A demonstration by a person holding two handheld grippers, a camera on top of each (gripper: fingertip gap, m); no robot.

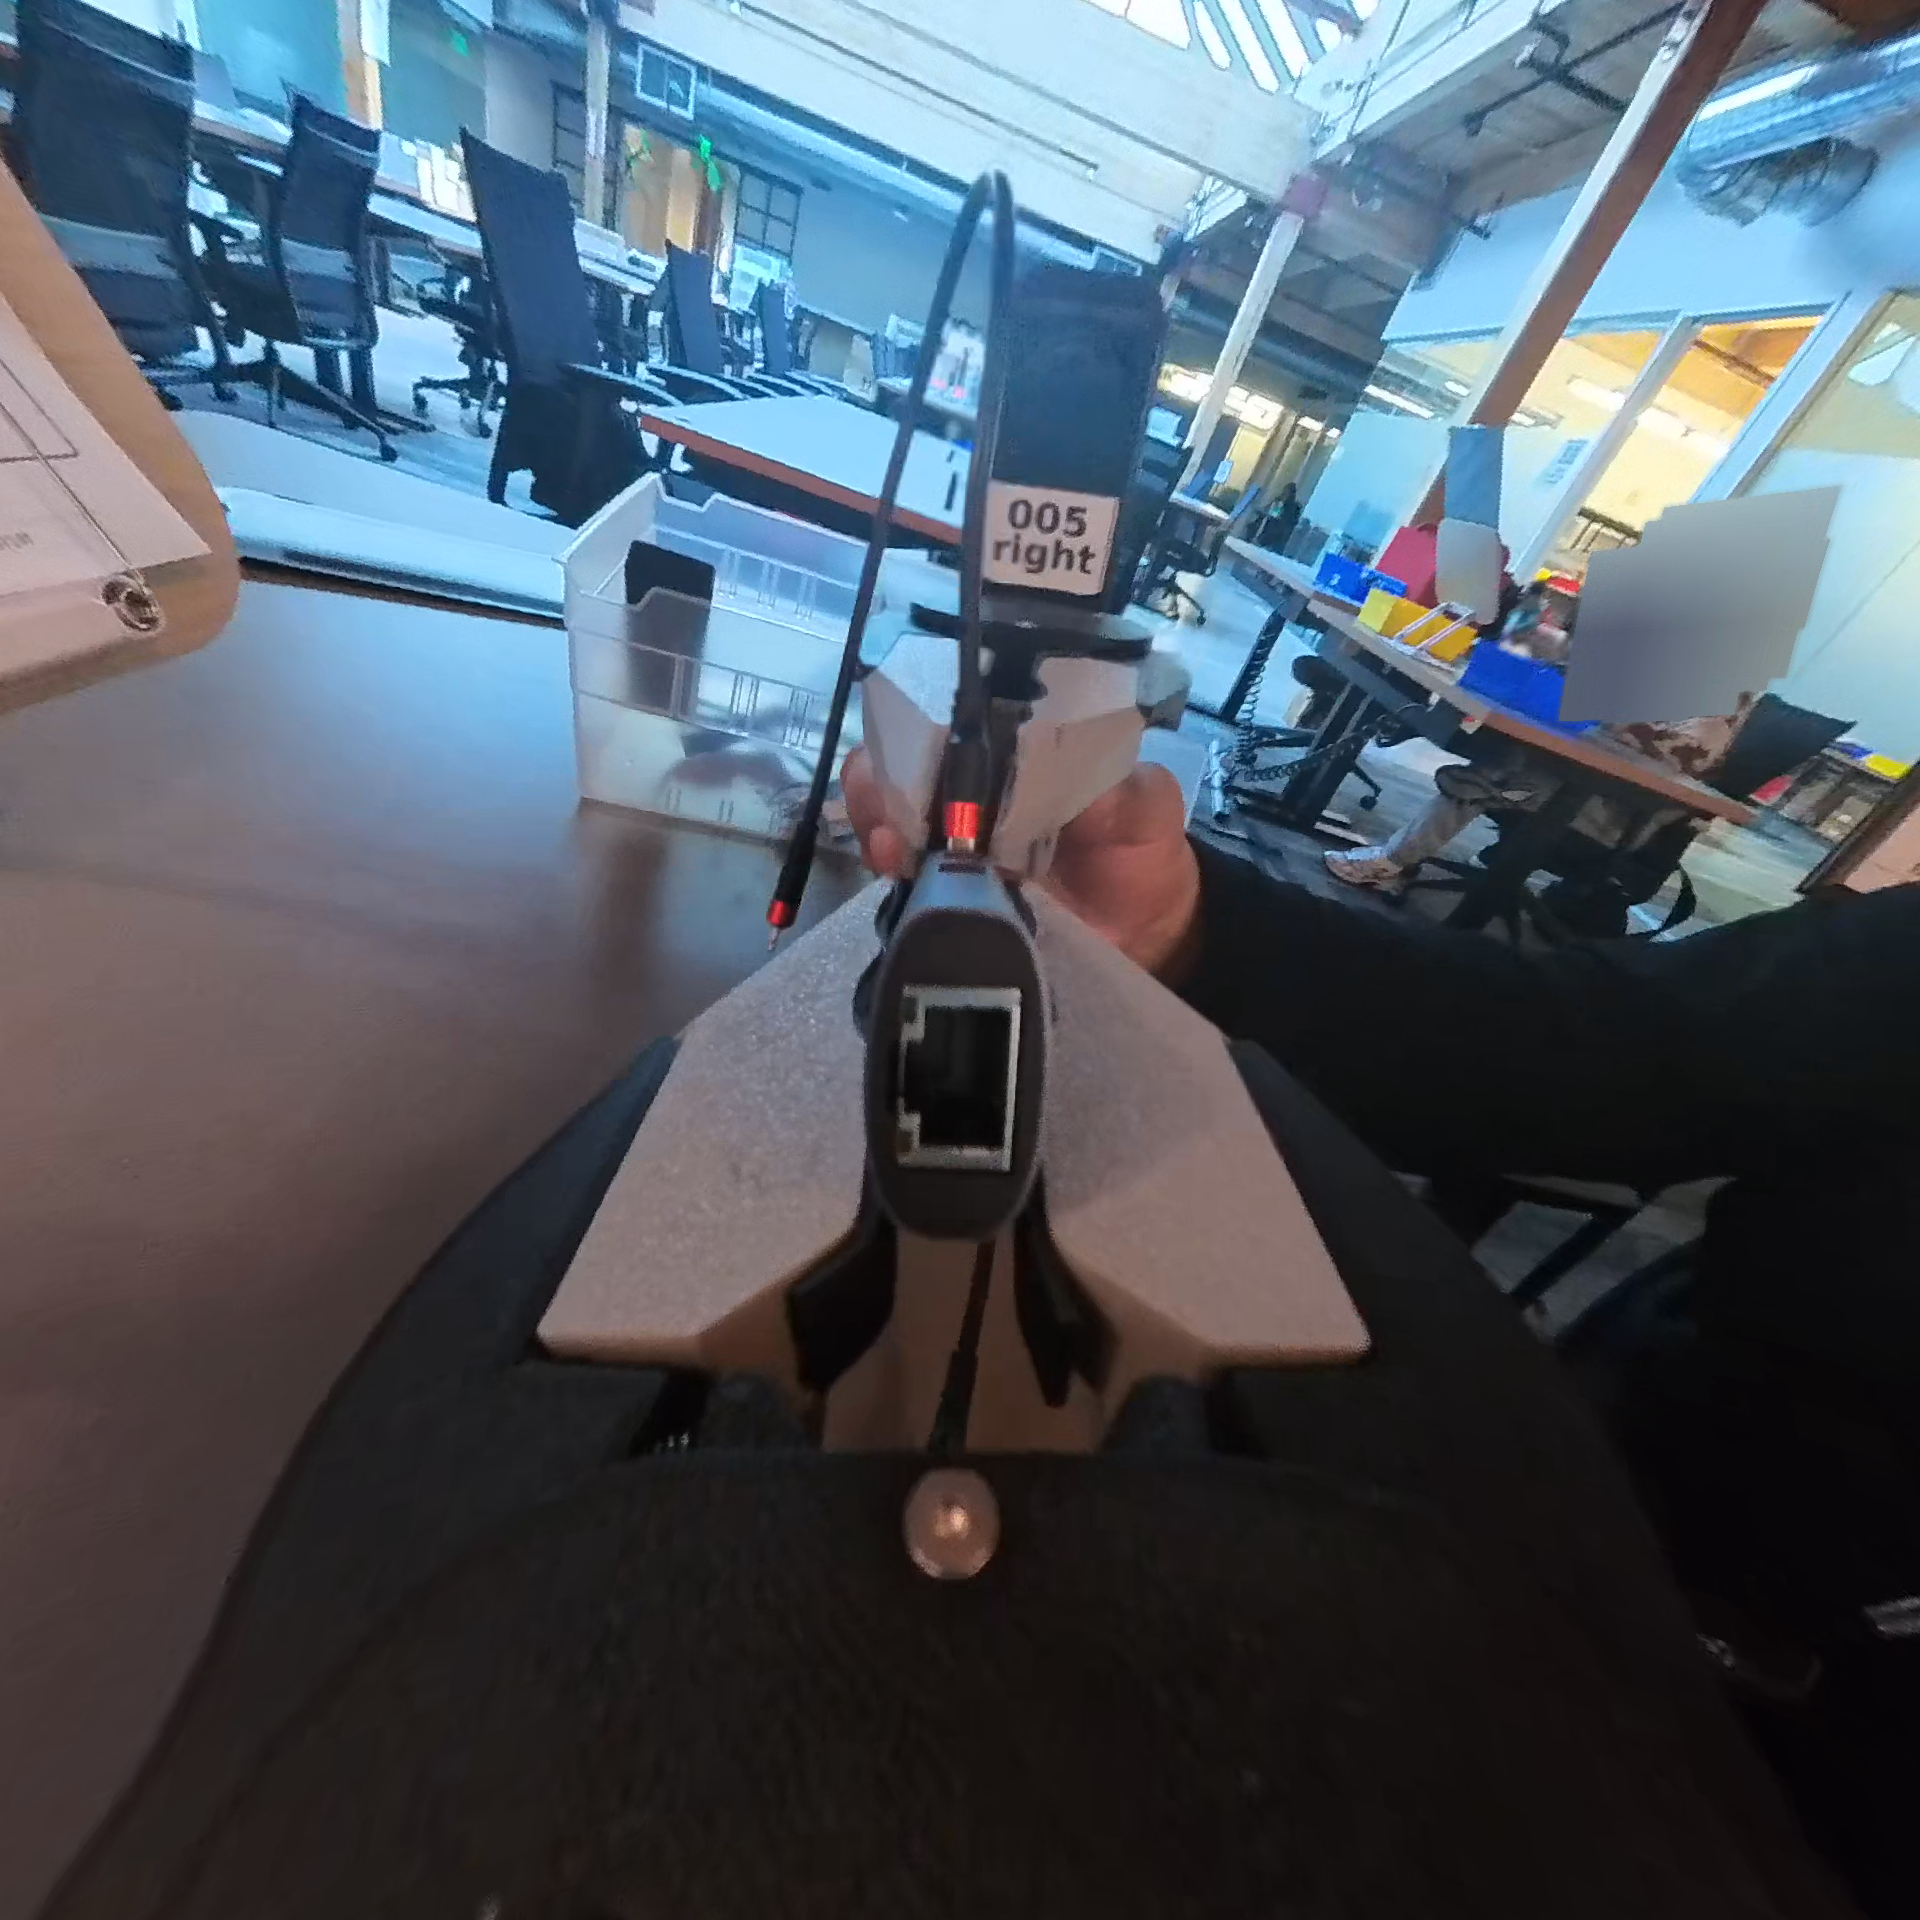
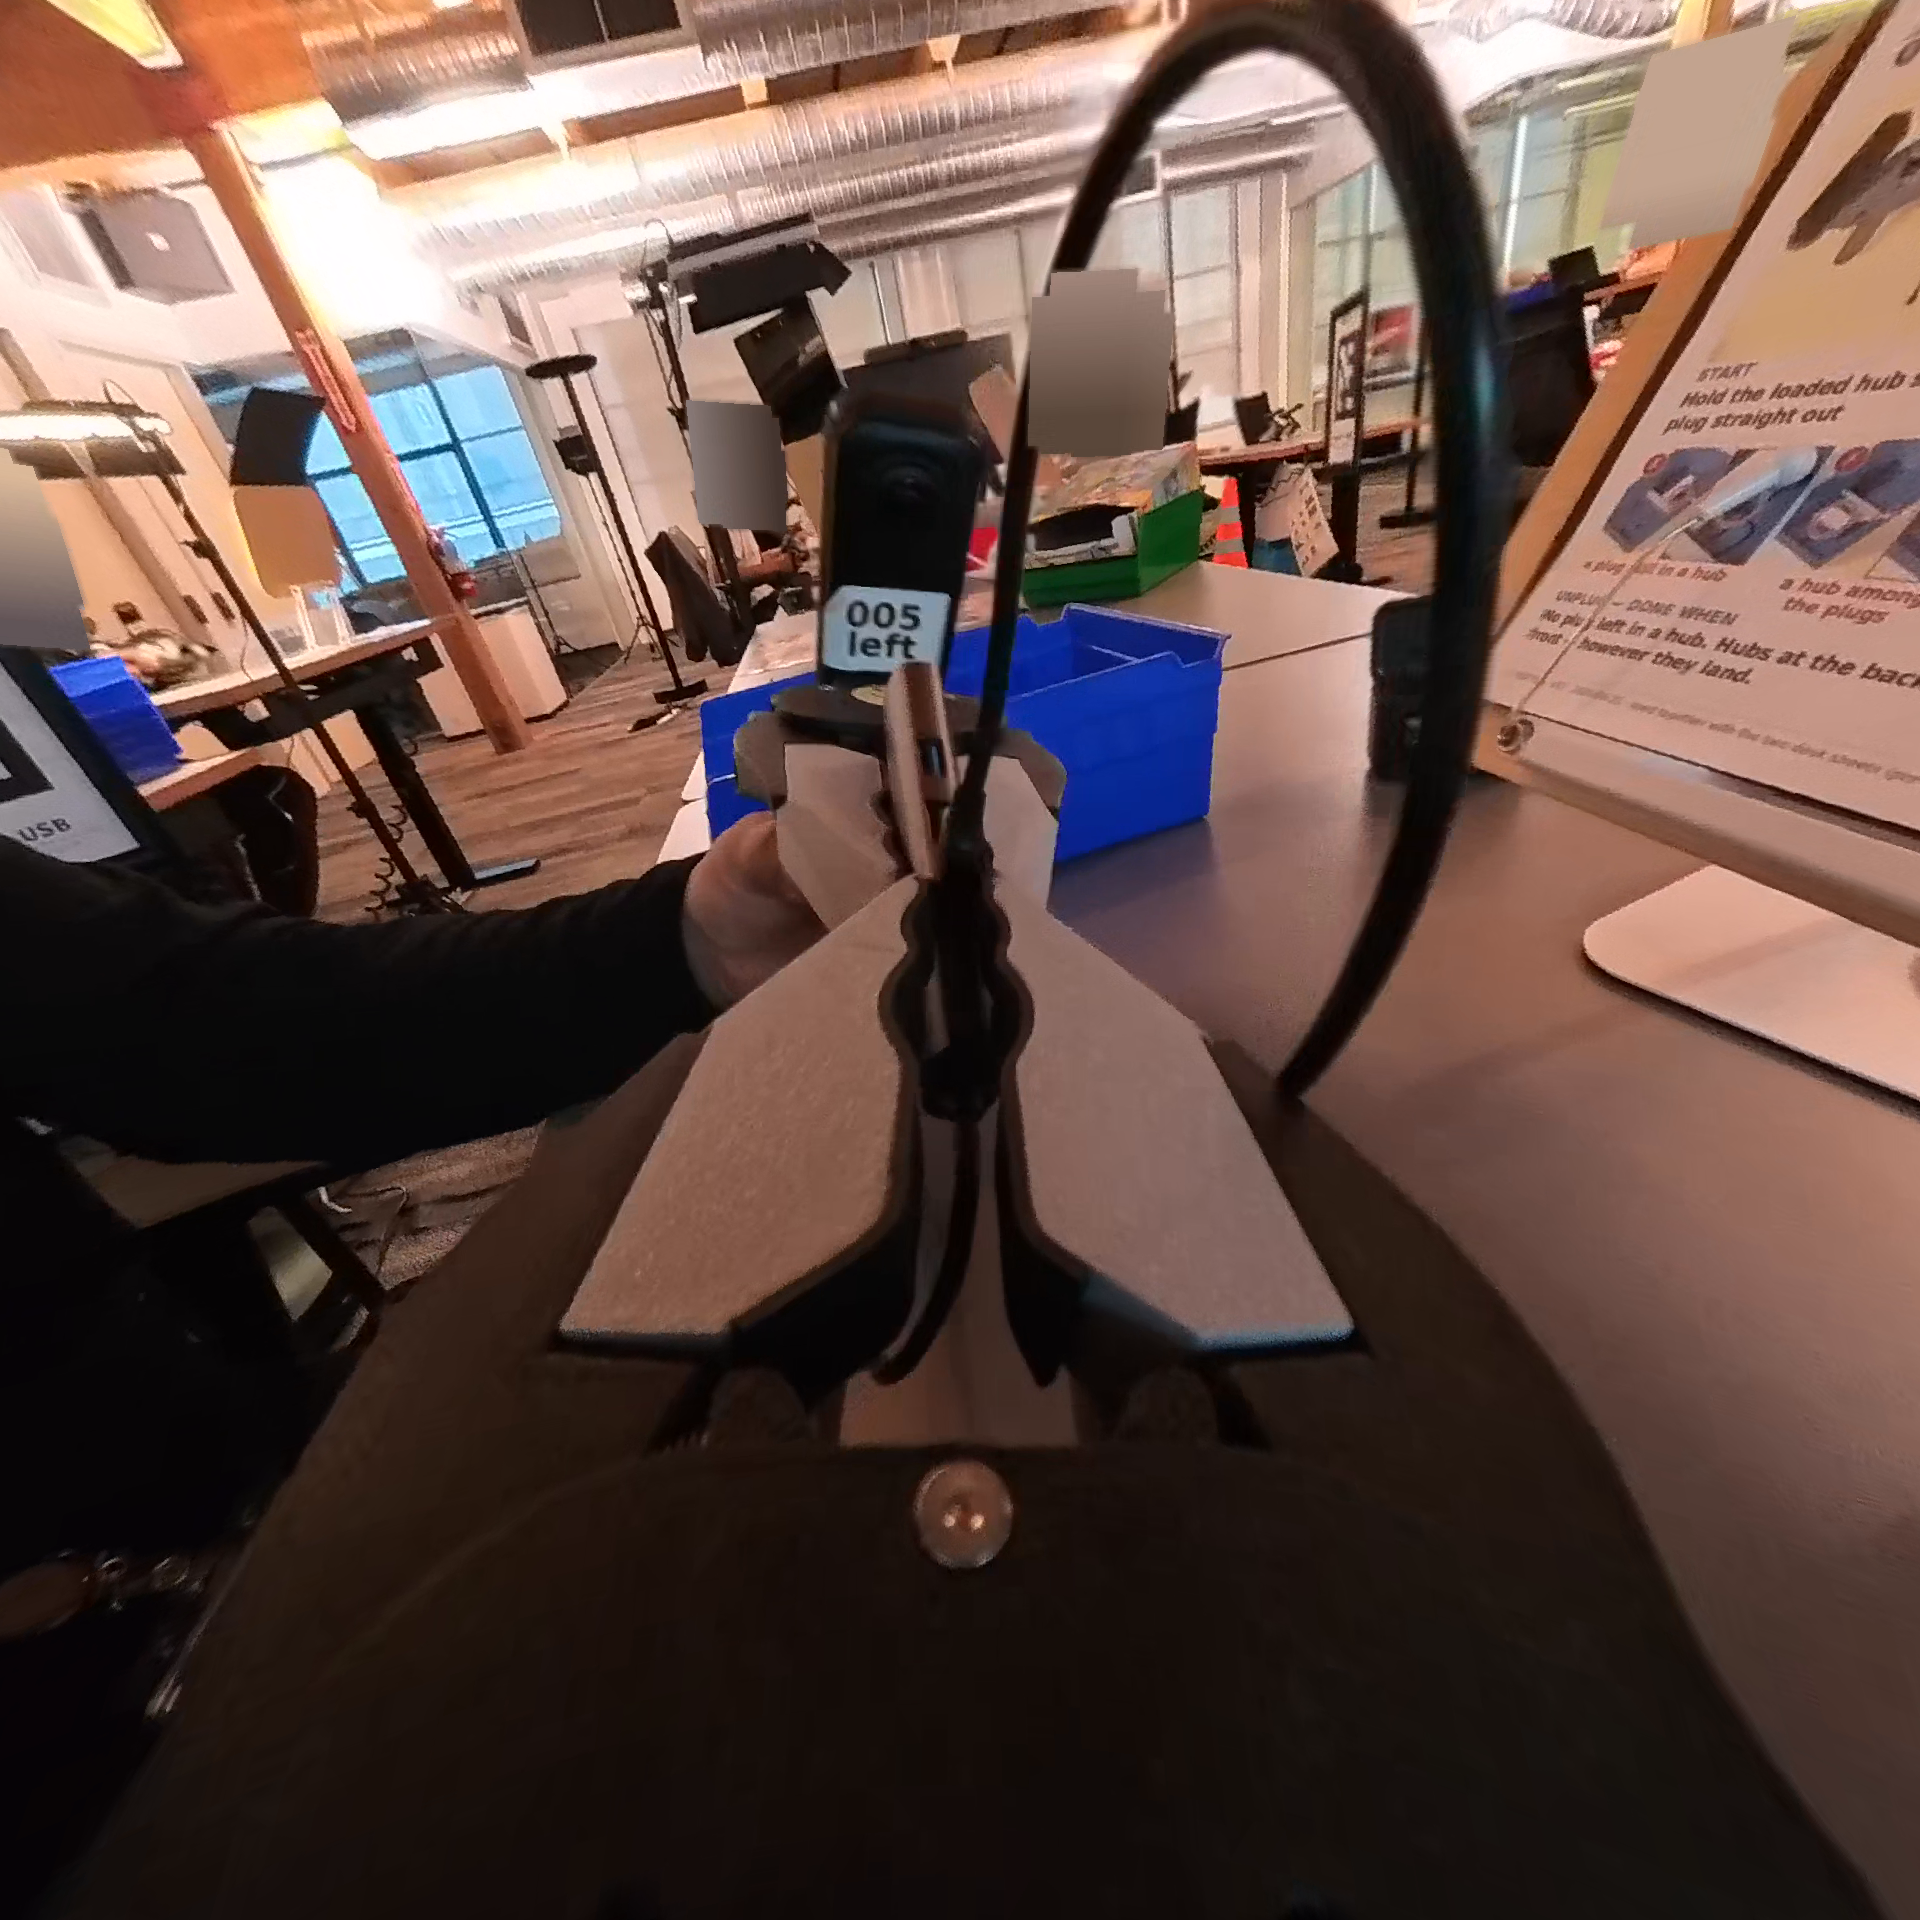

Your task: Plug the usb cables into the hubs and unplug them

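Left gripper (image 1: 951, 1039) jaws clamped on hub (image 1: 953, 1081), right gripper (image 2: 951, 997) jaws pinching cable (image 2: 1455, 416) plug, tip-to-tip above tabletop (image 1: 312, 883).

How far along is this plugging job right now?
Midway, it seems. The left gripper clamps the grey hub; the right gripper pinches the black cable, its red-collared plug at the hub's far end. Whether it is fully seated is unclear. The cable's other end dangles free.
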